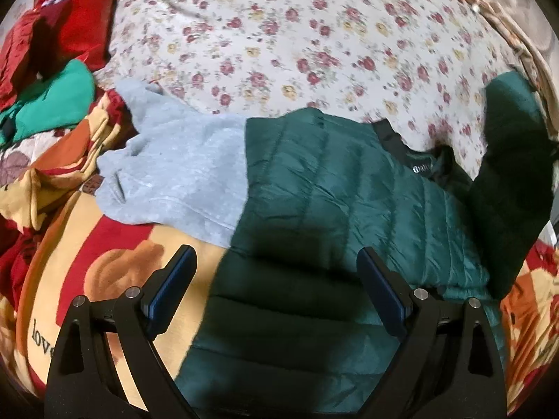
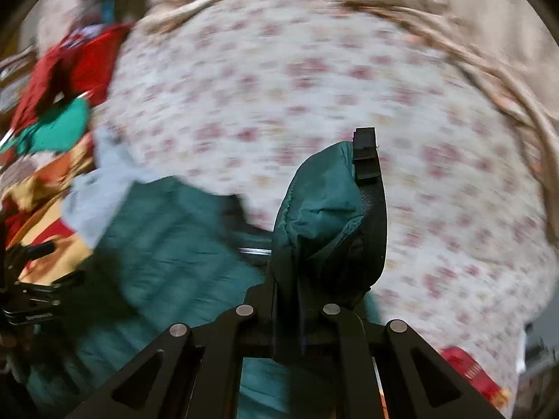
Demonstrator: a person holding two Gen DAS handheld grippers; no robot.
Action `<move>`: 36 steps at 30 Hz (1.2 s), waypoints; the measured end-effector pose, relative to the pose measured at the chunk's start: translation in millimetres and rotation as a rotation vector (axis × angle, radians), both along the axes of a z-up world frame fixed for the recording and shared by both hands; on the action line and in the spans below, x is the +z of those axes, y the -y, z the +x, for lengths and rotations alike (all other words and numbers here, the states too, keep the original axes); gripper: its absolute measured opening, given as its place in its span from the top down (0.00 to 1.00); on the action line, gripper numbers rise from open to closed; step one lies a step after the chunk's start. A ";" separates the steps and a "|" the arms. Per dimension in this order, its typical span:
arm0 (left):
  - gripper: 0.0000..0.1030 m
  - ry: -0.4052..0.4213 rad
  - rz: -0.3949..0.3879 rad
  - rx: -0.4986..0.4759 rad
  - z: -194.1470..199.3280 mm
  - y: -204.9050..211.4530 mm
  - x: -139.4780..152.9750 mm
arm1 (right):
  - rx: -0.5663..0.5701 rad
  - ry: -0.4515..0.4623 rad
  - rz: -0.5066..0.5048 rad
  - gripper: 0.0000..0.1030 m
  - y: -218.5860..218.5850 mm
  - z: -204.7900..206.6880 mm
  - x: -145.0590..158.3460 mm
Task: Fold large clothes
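Observation:
A dark green quilted jacket lies spread on the bed, with its right sleeve lifted up at the right edge of the left wrist view. My left gripper stands open just above the jacket's lower part, nothing between its fingers. In the blurred right wrist view my right gripper is shut on a bunched fold of the green sleeve, held above the jacket body. A grey sweatshirt lies under the jacket's left side.
A floral sheet covers the far bed, bounded by a woven wicker rim. Red clothes and a bright green garment are piled at far left. A patterned red and yellow blanket lies beneath.

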State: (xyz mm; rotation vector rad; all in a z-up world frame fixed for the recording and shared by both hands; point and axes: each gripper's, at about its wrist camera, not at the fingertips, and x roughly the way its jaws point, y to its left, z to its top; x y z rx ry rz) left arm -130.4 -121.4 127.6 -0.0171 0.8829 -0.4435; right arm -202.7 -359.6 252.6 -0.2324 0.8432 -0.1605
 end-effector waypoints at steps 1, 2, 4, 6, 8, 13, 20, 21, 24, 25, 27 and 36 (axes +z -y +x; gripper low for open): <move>0.10 0.000 -0.005 0.007 1.4 -3.0 1.0 | 0.034 -0.022 0.005 0.92 -17.0 9.9 -12.5; 0.10 -0.001 -0.011 0.017 3.5 -6.6 1.9 | 0.064 -0.047 0.011 0.92 -32.2 18.8 -26.5; 0.10 -0.004 -0.020 0.032 6.8 -12.1 2.5 | 0.098 -0.088 0.032 0.92 -50.9 31.6 -51.0; 0.10 -0.009 -0.027 0.044 10.2 -16.5 2.2 | 0.118 -0.142 0.056 0.92 -64.3 45.0 -79.0; 0.10 -0.016 -0.033 0.056 13.5 -20.0 1.3 | 0.118 -0.175 0.083 0.92 -72.0 53.0 -102.2; 0.10 -0.025 -0.037 0.064 16.1 -21.2 -0.8 | 0.105 -0.204 0.135 0.92 -77.0 58.9 -133.9; 0.10 -0.023 -0.014 0.055 13.8 -14.8 -5.4 | 0.117 -0.171 0.192 0.68 -74.7 52.1 -130.6; 0.10 -0.023 -0.011 0.054 13.5 -14.2 -5.9 | 0.135 -0.163 0.202 0.58 -77.2 49.0 -128.7; 0.10 -0.021 -0.005 0.051 12.9 -12.9 -6.6 | 0.160 -0.144 0.207 0.56 -84.7 42.3 -123.7; 0.10 -0.021 -0.003 0.050 12.7 -12.8 -6.9 | 0.164 -0.141 0.211 0.56 -86.0 40.7 -121.8; 0.10 -0.021 -0.003 0.051 12.6 -12.8 -7.0 | 0.161 -0.134 0.237 0.56 -85.0 37.5 -118.5; 0.10 -0.018 -0.056 0.049 10.3 -19.0 -4.0 | 0.154 -0.091 0.418 0.56 -64.7 8.4 -99.1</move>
